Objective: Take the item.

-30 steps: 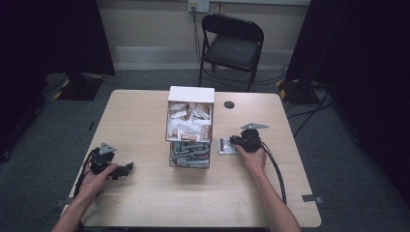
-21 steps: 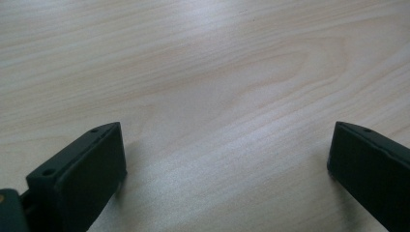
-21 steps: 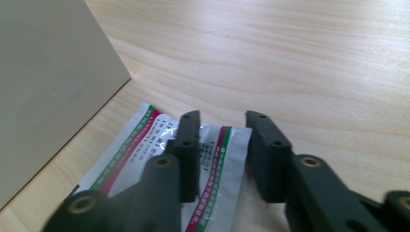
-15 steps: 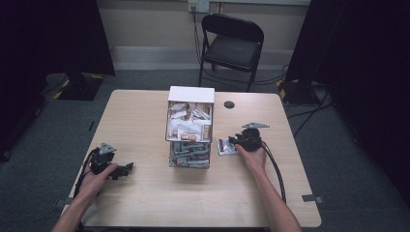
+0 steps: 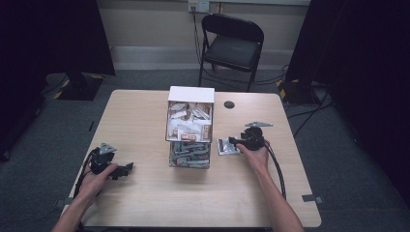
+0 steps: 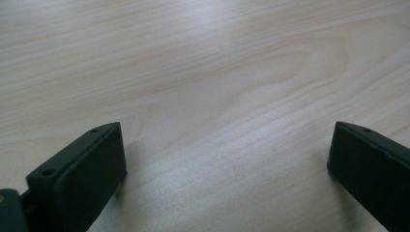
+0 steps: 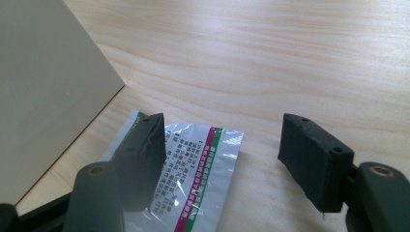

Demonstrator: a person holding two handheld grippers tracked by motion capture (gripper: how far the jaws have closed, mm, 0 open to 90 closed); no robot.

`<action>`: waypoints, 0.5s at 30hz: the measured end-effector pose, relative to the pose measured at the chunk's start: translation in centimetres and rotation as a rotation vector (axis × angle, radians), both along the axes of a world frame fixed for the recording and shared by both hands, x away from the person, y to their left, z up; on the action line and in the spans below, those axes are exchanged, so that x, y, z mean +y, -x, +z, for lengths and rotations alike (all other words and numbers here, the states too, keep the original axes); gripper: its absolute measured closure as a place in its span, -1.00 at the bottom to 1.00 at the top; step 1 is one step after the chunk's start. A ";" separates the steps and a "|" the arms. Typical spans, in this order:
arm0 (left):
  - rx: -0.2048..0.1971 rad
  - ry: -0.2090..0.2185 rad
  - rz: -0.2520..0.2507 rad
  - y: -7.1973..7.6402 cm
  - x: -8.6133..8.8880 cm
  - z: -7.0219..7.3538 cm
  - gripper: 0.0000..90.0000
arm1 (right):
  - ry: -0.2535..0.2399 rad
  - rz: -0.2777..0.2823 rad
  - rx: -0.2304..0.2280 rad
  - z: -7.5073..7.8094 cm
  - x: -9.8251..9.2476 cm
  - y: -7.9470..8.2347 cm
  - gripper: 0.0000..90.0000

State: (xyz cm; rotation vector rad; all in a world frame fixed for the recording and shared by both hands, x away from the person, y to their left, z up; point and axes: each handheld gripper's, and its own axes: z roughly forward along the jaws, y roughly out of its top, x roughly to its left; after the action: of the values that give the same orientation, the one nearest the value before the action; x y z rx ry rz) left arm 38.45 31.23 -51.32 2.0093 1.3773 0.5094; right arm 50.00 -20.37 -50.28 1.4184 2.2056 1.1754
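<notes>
**Right tongs spread over the sachet**

Your right tongs (image 7: 220, 154) sit released over the silver sachet (image 7: 193, 169), which lies flat on the bench (image 5: 145, 116) just right of the box (image 5: 189, 126), likely lined up for a pinch. Your left tongs (image 6: 227, 169) rest released on bare wood, near left, well clear.

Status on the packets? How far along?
Done: one silver packet lies flat on the table beside the box. In hand: nothing; right gripper is open over it, left gripper open above bare wood. Left: the box looks full of packets.
</notes>
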 end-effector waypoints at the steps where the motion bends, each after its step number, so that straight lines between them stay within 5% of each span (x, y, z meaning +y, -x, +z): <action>1: 0.000 0.000 0.000 0.0 0.0 0.0 -1.00 | -0.004 -0.002 0.000 0.0 0.0 0.0 -0.36; 15: 0.000 0.000 0.000 0.0 0.0 0.0 -1.00 | -0.039 -0.012 0.003 0.8 -0.2 0.2 -0.61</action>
State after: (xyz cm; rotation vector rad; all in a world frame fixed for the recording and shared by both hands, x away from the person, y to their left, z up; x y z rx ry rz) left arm 38.45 31.23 -51.32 2.0095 1.3770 0.5094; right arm 49.75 -20.61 -49.52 1.4472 2.1843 1.2202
